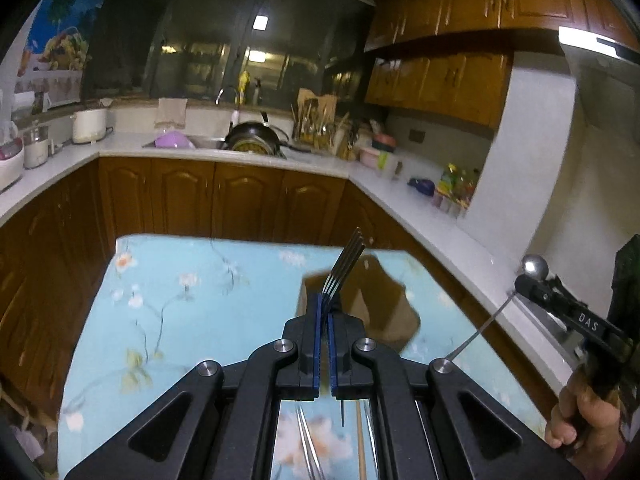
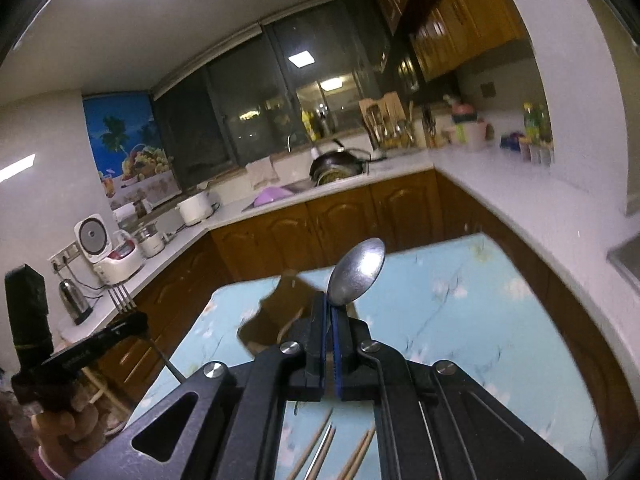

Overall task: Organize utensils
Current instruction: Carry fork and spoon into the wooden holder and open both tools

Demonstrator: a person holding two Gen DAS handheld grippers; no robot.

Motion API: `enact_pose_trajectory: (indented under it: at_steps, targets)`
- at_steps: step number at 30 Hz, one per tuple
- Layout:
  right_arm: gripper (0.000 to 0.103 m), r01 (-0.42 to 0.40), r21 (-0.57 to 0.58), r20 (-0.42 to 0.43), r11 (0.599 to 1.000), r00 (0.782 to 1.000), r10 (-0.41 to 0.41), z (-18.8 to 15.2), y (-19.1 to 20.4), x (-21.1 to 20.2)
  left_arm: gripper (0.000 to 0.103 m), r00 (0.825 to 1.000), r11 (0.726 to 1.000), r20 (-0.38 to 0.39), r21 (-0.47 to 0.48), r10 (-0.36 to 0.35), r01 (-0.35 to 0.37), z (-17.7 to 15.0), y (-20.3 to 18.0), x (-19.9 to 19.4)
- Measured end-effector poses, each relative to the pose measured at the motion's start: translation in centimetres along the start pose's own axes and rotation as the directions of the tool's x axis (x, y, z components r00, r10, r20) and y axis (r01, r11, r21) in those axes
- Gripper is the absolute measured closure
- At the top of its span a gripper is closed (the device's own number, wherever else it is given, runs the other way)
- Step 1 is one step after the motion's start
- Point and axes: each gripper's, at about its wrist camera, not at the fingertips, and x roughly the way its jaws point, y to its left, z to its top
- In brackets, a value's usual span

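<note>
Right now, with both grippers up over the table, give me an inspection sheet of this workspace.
Surface: table under a light blue floral cloth, blurred.
Job's things: fork in the left gripper, tines forward; spoon in the right gripper, bowl forward; a brown container on the table beyond them; chopsticks and more metal cutlery on the cloth below the grippers.
Clutter: nothing else seen on the table.
Grippers: left gripper shut on the fork; right gripper shut on the spoon.
Cables: nothing seen on the table.
Surroundings: white countertop, wooden cabinets, sink with a dark wok, rice cooker, kettle.
</note>
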Motion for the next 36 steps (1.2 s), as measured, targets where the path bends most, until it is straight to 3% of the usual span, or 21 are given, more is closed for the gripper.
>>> enact_pose_trajectory:
  at_steps: [10,19,27,36]
  targets:
    - [0.101,0.056,-0.089,0.004,0.994,0.998,-0.056,1.9,1.1,6.7,0.102,0.998,0.999,0.053,-0.033,0.032,-0.03,1.5,0.8,9.4]
    - [0.101,0.055,-0.098,-0.094,0.994,0.993,-0.065,-1.4,0.4,11.4,0.102,0.999,0.997,-0.016,-0.056,0.05,-0.051,-0.7,1.3,17.1]
    - [0.101,0.034,-0.092,-0.18,0.995,0.982,-0.05,-3.8,-0.6,13.2,0.1,0.995,0.998,-0.091,-0.052,0.041,-0.046,-1.3,1.2,19.4]
    - [0.098,0.02,-0.077,-0.178,0.997,0.983,-0.034,-3.5,-1.1,13.2,0.098,0.994,0.998,-0.096,-0.039,0.042,-0.046,-0.3,0.9,19.5]
